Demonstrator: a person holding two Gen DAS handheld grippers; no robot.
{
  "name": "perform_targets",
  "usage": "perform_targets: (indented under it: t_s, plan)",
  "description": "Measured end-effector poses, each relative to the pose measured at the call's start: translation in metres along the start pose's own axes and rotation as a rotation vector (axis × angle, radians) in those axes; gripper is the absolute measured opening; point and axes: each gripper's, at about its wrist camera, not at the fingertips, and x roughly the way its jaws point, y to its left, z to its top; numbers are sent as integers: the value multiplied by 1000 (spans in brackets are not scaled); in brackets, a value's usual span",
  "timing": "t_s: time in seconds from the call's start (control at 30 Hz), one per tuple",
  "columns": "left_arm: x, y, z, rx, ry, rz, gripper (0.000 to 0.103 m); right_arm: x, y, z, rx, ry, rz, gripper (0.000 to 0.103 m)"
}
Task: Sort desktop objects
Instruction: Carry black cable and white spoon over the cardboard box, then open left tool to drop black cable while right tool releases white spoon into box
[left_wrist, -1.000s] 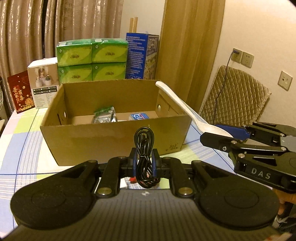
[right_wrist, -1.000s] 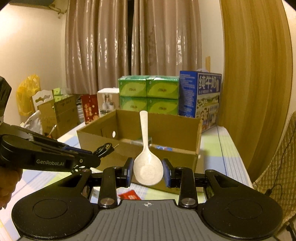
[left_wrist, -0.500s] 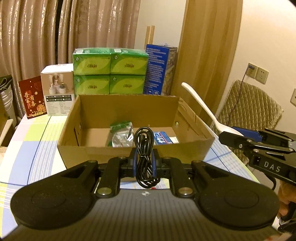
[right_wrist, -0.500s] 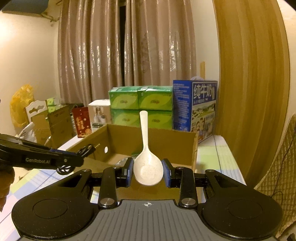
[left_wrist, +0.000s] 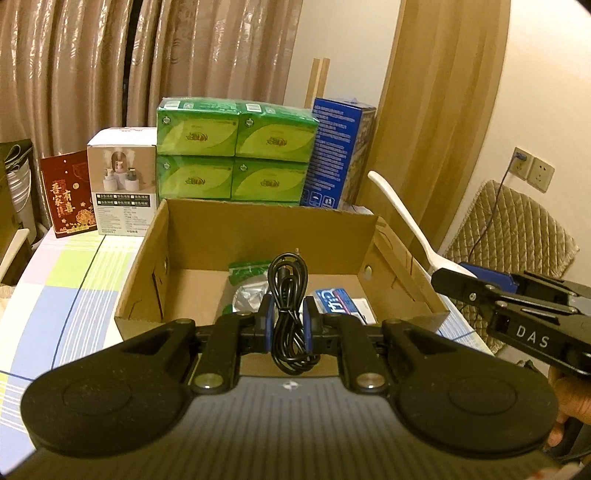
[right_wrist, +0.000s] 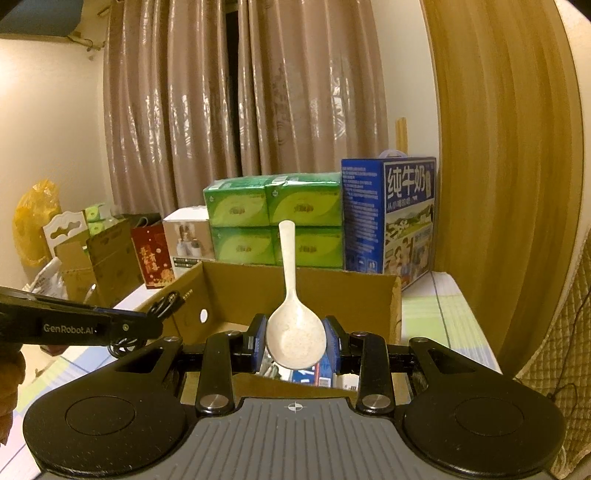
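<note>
The left hand-held gripper pinches a coiled black cable above the open cardboard box. The right hand-held gripper clamps a white rice spoon by its bowl, handle upward.

A cardboard box sits on the counter, open at the top. In it lie a foil packet and, to its right, a small carton. Behind the box stand tissue packs stacked two high, with a milk carton to their right, and a small box and then a card to their left. A coiled cable hangs above the box's near wall; a spoon is over its right wall.
</note>
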Motion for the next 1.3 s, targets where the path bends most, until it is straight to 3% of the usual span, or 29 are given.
perform_targets:
  t_s: [0.7, 1.3]
  plan:
    - [39, 27, 31, -45, -14, 36, 12, 50, -16, 25, 97, -6, -10, 30]
    - [89, 39, 26, -72, 51, 72, 12, 94, -25, 11, 121, 69, -24, 30]
